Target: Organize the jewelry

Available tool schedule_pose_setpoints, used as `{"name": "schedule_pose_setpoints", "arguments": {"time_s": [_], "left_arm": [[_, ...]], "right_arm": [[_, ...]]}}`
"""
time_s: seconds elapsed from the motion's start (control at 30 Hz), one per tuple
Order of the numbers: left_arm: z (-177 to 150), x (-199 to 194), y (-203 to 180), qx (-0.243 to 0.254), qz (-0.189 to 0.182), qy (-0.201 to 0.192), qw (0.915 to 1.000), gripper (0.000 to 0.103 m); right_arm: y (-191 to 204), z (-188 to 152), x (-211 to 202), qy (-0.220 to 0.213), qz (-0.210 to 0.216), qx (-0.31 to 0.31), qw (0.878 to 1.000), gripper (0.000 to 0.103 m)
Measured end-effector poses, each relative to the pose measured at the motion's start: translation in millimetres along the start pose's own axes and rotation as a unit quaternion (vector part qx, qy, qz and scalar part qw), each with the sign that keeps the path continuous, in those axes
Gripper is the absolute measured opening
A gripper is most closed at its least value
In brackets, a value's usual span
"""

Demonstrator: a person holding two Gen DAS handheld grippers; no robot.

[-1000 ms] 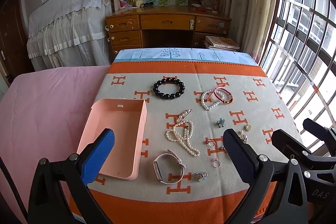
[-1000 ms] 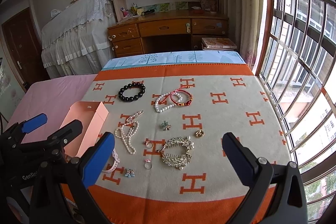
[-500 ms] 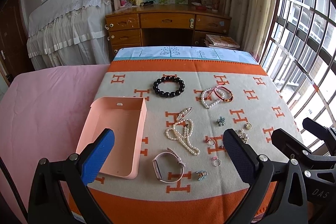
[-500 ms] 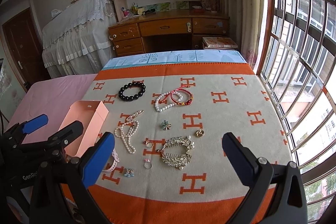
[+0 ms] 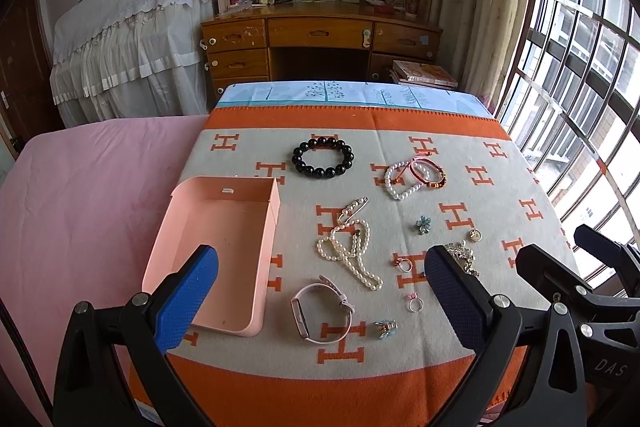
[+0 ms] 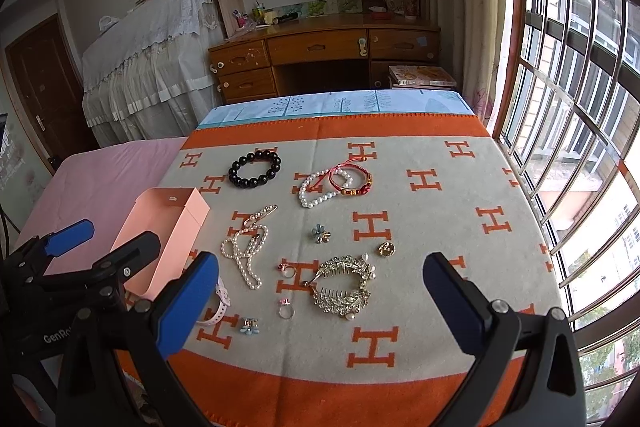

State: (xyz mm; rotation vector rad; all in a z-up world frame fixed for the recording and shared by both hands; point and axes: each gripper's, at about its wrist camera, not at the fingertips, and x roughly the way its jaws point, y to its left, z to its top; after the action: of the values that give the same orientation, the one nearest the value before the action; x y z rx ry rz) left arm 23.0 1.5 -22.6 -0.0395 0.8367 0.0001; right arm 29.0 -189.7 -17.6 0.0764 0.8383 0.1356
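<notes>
Left hand-held gripper (image 5: 320,291), right hand-held gripper (image 6: 320,291), black frames, blue textured finger pads, silver screws, white lettering

The right gripper (image 6: 320,299) hangs wide open above a crystal hair comb (image 6: 344,287) on the orange-and-grey blanket (image 6: 440,247). At ten o'clock from the comb lies a pearl necklace (image 6: 246,251); at eleven, a black bead bracelet (image 6: 255,169). The pink box (image 6: 168,227) sits at nine, behind the left gripper (image 6: 108,243).
</notes>
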Motion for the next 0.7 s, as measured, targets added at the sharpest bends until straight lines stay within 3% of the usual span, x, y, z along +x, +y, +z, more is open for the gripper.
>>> {"name": "schedule_pose_setpoints", "arguments": {"time_s": [0.7], "left_arm": [[-0.2,4.9,-4.2,0.006,0.0,0.018,0.9998,0.102]], "right_arm": [[-1.9,1.6,0.2,0.007,0.003,0.005,1.0,0.103]]}}
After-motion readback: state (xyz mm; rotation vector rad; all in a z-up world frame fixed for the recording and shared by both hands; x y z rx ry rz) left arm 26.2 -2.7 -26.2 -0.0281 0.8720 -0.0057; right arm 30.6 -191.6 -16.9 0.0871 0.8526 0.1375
